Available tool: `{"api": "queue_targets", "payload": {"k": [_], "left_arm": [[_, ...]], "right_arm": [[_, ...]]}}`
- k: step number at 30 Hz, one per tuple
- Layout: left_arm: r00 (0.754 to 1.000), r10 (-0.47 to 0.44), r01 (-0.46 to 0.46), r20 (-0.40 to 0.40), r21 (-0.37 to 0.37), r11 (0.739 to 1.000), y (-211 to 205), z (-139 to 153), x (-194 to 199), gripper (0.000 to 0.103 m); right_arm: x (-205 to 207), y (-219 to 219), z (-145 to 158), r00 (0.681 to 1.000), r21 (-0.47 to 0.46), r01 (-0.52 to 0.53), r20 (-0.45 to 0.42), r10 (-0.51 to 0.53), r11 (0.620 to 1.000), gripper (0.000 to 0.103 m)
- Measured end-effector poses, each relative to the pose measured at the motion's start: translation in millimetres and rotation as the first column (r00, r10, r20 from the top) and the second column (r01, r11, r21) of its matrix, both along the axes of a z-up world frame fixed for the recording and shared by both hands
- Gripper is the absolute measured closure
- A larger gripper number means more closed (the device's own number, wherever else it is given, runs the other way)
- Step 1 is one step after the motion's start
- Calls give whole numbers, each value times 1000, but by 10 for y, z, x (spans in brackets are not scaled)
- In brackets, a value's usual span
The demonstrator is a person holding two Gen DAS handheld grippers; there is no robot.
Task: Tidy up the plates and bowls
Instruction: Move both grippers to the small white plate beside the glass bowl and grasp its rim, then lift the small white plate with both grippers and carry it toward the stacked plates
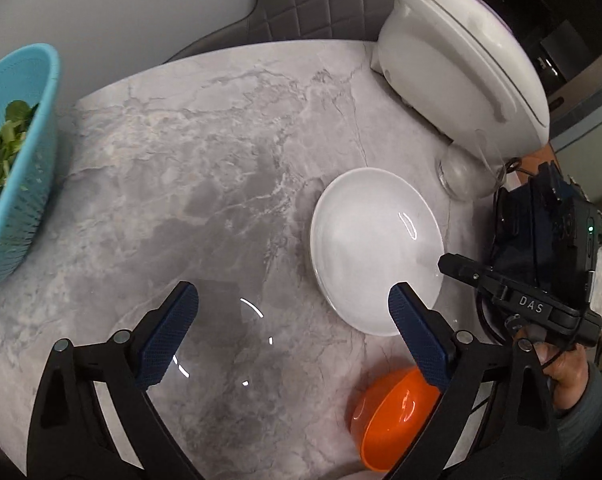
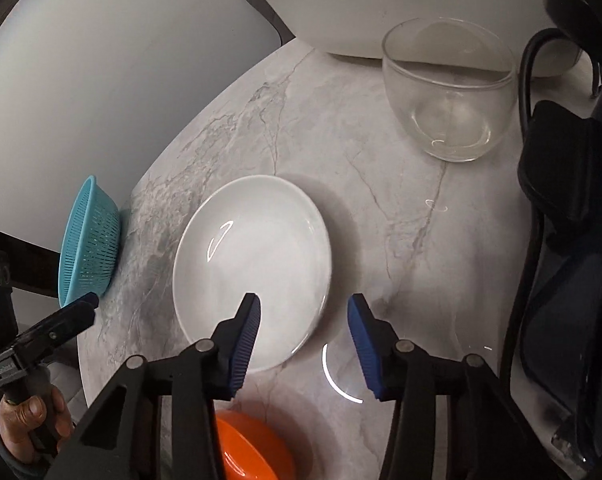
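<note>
A white plate [image 1: 375, 250] lies flat on the marble table [image 1: 205, 168]; it also shows in the right wrist view [image 2: 253, 264]. An orange bowl [image 1: 393, 420] sits near the table's front edge, below the plate, and also shows low in the right wrist view [image 2: 253, 452]. A clear glass bowl [image 2: 449, 92] stands beyond the plate. A clear glass plate [image 1: 205, 344] lies under my left gripper. My left gripper [image 1: 293, 312] is open and empty, its right finger over the white plate's near rim. My right gripper [image 2: 305, 320] is open and empty, straddling the white plate's near right rim.
A blue colander [image 1: 17, 160] with greens sits at the table's left edge, seen also in the right wrist view [image 2: 89, 244]. A white rice cooker [image 1: 461, 52] stands at the back right. A dark padded chair [image 1: 301, 4] is behind the table. A black cable [image 2: 529, 80] runs at the right.
</note>
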State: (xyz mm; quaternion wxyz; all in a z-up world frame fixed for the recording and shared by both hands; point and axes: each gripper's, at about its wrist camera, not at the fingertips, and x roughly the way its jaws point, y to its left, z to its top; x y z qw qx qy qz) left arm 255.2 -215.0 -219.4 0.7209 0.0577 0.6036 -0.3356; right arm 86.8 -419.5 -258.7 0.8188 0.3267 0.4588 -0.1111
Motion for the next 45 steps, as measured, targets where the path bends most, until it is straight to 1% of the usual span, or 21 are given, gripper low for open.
{"api": "queue_targets", "payload": {"k": [1,2,3,6,8,10,11,12,13,20,21,22,23,24,25,26,29,33,37,41,45], "left_arm": [[1000,-8,8,-8,3,1000,-43,-91,-5,16],[1000,-12,12,-16,7,1000,-84,-154,19,26],[1000,-15,15,-22,10,1000,-113,-209,38,32],[998,-38,39,-41,21,999,-213,-361,36,36],[998,-60,61,-34,50,997,-287,-419,21,37],[998,-62,64,-29,65,996,-328,-491,28,44],[998,-60,62,-37,63,996,-334,-506,28,53],[997,-56,59,-48,63,996,-344,-537,39,60],[997,-55,59,-55,67,996,-357,-565,44,62],[995,-65,71,-72,93,993,-444,-658,23,62],[995,-67,74,-73,92,993,-457,-667,28,62],[995,-68,75,-72,95,993,-477,-677,34,63],[995,-66,73,-77,95,993,-485,-685,43,71],[994,-66,74,-86,96,993,-500,-699,50,80],[994,-68,77,-90,101,992,-520,-707,48,84],[993,-76,86,-92,108,990,-552,-712,32,89],[993,-89,99,-83,135,986,-648,-715,-5,91],[993,-79,90,-86,137,986,-722,-730,-11,91],[994,-66,78,-85,137,988,-684,-662,-49,91],[996,-49,60,-77,136,989,-509,-499,-90,91],[998,-37,43,-57,122,992,-326,-266,-162,91]], "right_arm": [[37,-17,-25,1000,-1,-1,-6,1,1000,53],[71,-35,-52,1000,-2,-1,-14,1,1000,53],[97,-45,-77,1000,-8,-6,-27,6,1000,53],[122,-59,-113,999,-21,-13,-45,12,1000,53],[160,-83,-152,999,-26,-11,-52,10,1000,53],[175,-101,-184,998,-23,-11,-62,10,1000,53],[197,-108,-187,998,-30,-12,-55,10,999,53],[202,-103,-183,998,-40,-17,-58,15,999,55],[220,-100,-183,998,-50,-23,-63,20,998,57],[316,-96,-195,996,-67,-43,-86,38,997,69],[325,-86,-194,995,-73,-50,-89,43,996,72],[338,-79,-200,995,-69,-58,-90,52,996,78],[357,-70,-210,994,-65,-68,-91,62,996,81],[371,-67,-216,993,-70,-73,-96,66,995,86],[383,-67,-223,993,-70,-76,-98,69,995,90],[396,-69,-228,992,-66,-81,-99,74,995,90],[435,-64,-238,991,-61,-98,-98,92,993,92],[443,-84,-237,991,-57,-102,-96,96,993,92],[424,-67,-209,991,-53,-106,-91,100,993,93],[399,-11,-125,990,-55,-121,-77,116,991,93],[370,121,42,988,-63,-146,-55,142,987,93]]}}
